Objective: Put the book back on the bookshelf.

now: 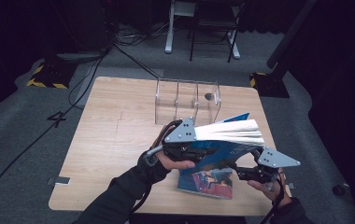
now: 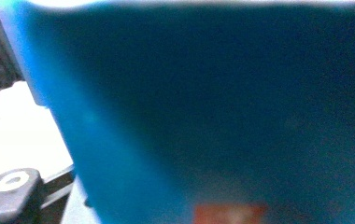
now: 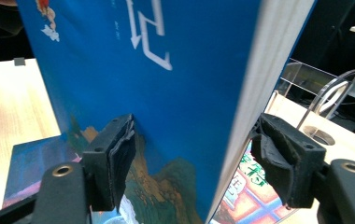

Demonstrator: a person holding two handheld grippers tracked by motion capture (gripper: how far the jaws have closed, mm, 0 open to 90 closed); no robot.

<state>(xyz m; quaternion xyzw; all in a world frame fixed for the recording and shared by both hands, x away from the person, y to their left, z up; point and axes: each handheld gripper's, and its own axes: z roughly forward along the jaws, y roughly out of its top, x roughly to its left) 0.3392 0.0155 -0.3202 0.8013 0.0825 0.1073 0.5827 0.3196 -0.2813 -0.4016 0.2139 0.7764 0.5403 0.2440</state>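
A thick blue book [image 1: 229, 148] hangs tilted above the table's front right, its white page edge [image 1: 231, 130] facing up. My left gripper [image 1: 199, 148] is shut on it near the spine, and in the left gripper view the blurred blue cover [image 2: 213, 116] sits right against the lens. My right gripper [image 1: 241, 168] reaches in from the lower right. In the right gripper view the book [image 3: 166, 93] stands between the jaws of my right gripper [image 3: 194, 158]. They are open: the left pad lies at the cover, and the right pad stands off the pages.
A second book with a colourful cover [image 1: 206, 182] lies flat on the wooden table [image 1: 115, 140] under the raised one, near the front edge. A clear divided holder [image 1: 187, 100] stands at the back middle. Cables and a chair are on the floor beyond.
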